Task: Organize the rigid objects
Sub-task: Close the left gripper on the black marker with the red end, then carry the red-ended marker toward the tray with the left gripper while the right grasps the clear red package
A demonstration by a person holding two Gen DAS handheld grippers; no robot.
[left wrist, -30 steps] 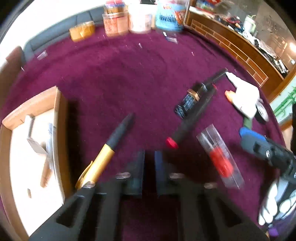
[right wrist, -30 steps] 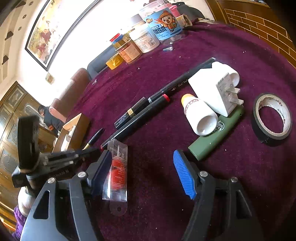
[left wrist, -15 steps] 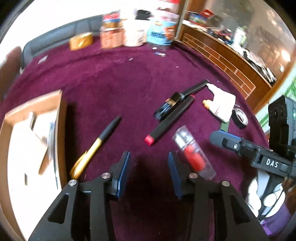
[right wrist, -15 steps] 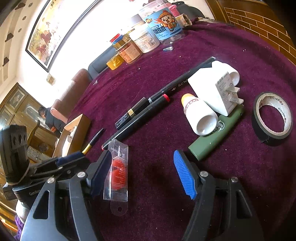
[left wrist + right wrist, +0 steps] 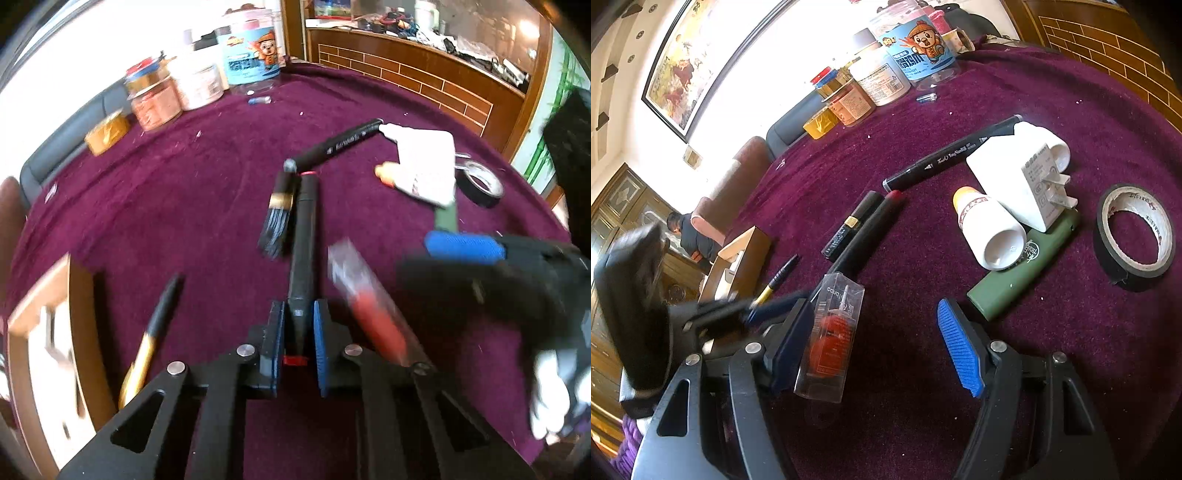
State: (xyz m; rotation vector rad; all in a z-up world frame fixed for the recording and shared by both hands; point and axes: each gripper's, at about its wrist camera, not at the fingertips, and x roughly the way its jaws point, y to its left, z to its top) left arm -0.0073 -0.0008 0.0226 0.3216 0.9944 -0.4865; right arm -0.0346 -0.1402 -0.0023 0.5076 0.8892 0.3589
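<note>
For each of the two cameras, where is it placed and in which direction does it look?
Left wrist: sits on the left gripper, looking along its jaws, shut on the black marker, toward the jars; the right gripper shows.
Right wrist: sits on the right gripper, jaws open, above the red item in clear packaging, facing the white plug; the left gripper shows, blurred.
Both share the marker, the packaging, the black tape roll.

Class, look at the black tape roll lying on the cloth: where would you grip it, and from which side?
Grip the black tape roll across its wall, one finger inside the open core, one outside, coming from above. It lies flat, hole up; the right gripper is open and nearer.
</note>
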